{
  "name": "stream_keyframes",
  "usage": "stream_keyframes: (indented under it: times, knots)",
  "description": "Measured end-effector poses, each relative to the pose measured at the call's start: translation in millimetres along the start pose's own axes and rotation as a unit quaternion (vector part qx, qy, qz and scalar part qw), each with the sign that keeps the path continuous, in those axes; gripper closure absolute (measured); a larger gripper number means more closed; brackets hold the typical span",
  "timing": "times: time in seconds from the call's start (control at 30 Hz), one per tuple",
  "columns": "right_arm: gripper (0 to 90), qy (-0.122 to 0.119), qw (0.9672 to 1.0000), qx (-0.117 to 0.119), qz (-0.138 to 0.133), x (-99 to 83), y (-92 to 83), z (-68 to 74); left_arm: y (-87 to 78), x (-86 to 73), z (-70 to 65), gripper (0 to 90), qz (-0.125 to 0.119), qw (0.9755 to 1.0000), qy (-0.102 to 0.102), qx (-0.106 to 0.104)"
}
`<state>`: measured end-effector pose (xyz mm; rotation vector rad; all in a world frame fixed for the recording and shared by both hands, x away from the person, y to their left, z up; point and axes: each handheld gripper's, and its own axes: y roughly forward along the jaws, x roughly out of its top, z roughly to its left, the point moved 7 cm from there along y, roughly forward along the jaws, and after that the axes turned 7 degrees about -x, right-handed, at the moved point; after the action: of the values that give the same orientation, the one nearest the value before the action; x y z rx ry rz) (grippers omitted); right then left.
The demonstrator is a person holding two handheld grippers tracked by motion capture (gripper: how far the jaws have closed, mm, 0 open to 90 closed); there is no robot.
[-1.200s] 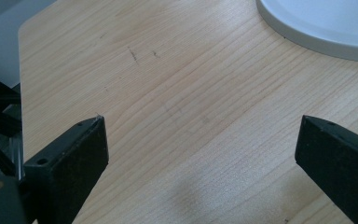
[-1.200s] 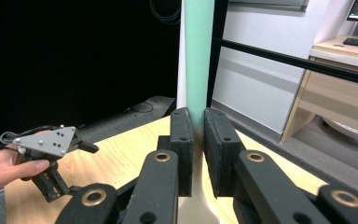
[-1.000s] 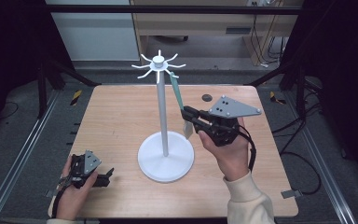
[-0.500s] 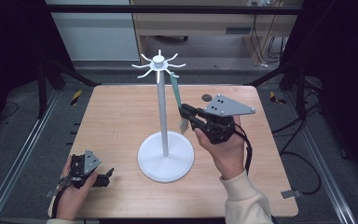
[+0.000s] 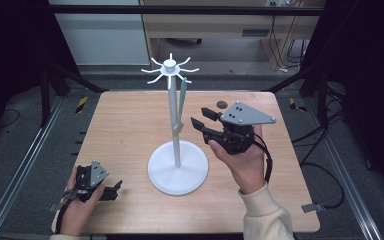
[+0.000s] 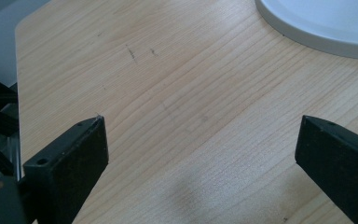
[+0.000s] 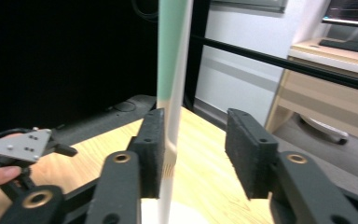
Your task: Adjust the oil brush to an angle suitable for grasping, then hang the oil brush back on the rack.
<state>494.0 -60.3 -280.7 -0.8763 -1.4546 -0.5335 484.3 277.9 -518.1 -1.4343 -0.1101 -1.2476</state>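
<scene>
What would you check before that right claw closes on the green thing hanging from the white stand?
1. Right gripper open: ok, jaws apart.
2. Green hanging strip between the jaws: ok in the right gripper view, close to one pad.
3. Strip still hooked on the white stand: ok, it hangs from a top prong.
4. Stand's pole out of the jaws: cannot tell, it lines up with the strip.
5. Left gripper out of the way: ok, open near the table corner.

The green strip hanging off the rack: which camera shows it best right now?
The right gripper view: the green strip hangs close up beside the white pole, between the open jaws of the right gripper. The high view shows the strip small and thin against the pole. The left gripper view looks at bare table.
</scene>
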Motion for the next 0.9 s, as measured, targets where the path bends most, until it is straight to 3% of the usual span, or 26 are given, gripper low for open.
stream_keyframes:
  times: [0.27,0.43,0.53,0.9]
  knots:
    - [38.2,0.008,0.9998,-0.017,0.012,-9.4,0.0,-9.5,-0.2,0.2,-0.1,2.1,0.000,1.0000,0.000,-0.001]
    - [22.8,0.015,0.9987,-0.046,0.013,-13.4,-0.4,-20.4,-0.6,0.2,0.7,2.1,-0.002,1.0000,-0.001,0.002]
    - [16.2,0.001,0.9975,-0.068,0.022,-16.7,0.0,-26.1,-0.7,0.1,0.9,2.1,-0.002,1.0000,-0.001,0.003]
    - [9.7,-0.004,0.9962,-0.085,0.019,-22.4,-2.5,-39.0,-0.9,-0.1,1.6,2.2,-0.003,1.0000,-0.003,0.004]
